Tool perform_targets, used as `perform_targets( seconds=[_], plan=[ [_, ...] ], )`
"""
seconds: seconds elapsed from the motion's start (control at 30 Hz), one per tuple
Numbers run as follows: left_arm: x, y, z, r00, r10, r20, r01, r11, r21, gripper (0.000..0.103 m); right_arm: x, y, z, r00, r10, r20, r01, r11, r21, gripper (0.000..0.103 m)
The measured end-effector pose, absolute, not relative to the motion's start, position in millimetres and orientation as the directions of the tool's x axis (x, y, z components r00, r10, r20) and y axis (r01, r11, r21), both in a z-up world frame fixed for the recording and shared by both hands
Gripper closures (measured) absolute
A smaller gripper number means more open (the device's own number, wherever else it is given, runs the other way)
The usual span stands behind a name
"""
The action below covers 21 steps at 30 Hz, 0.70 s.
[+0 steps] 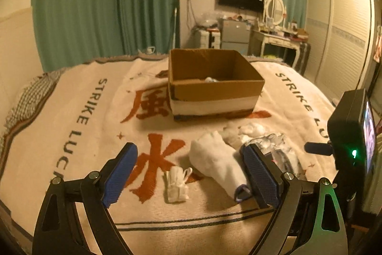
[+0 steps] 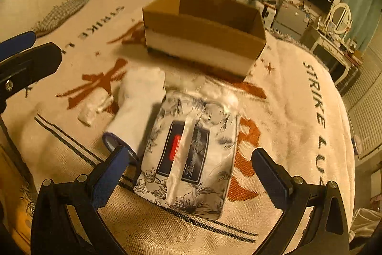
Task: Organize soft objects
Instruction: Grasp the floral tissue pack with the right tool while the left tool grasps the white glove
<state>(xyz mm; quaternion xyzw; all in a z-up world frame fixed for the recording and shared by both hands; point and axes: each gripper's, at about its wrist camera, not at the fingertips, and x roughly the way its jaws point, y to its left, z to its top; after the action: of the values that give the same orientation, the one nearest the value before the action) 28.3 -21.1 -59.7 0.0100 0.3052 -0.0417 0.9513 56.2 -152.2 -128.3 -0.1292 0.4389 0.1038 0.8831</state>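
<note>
An open cardboard box (image 1: 214, 85) stands on the bed blanket (image 1: 95, 111), with something white inside it (image 1: 211, 79). In front of it lie a folded face mask (image 1: 176, 183), a rolled white sock (image 1: 217, 161), a cotton wad (image 1: 250, 129) and a floral tissue pack (image 1: 279, 149). My left gripper (image 1: 189, 173) is open and empty above the mask and sock. My right gripper (image 2: 191, 173) is open and empty, its jaws on either side of the tissue pack (image 2: 191, 149). The sock (image 2: 138, 109), mask (image 2: 95, 106), cotton (image 2: 219, 94) and box (image 2: 205, 32) lie beyond.
The left gripper's fingers (image 2: 26, 61) show at the left edge of the right wrist view. The right gripper's body (image 1: 351, 135) shows at the right of the left wrist view. Green curtains (image 1: 107, 4), a dresser (image 1: 279, 40) and a wardrobe (image 1: 341, 35) stand beyond the bed.
</note>
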Motion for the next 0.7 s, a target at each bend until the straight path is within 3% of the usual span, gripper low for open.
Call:
perform_targets(
  seconds=[0.3,0.5,0.7],
  plan=[
    [46,-18,-84,0.787,-0.03,-0.616,0.029,1.0,-0.012,0.011,84,-170,-162,0.439,0.127,-0.89,-0.256,0.967,0.012,0.0],
    [61,-24,-96,0.731,-0.034,-0.682,0.044,0.999,-0.003,0.011,91,-183,-153,0.428,0.218,-0.877,-0.306,0.948,0.086,0.032],
    [71,-39,-101,0.704,-0.09,-0.704,0.095,0.995,-0.032,0.011,100,-218,-130,0.48,0.277,-0.832,-0.261,0.951,0.166,0.043]
  ],
)
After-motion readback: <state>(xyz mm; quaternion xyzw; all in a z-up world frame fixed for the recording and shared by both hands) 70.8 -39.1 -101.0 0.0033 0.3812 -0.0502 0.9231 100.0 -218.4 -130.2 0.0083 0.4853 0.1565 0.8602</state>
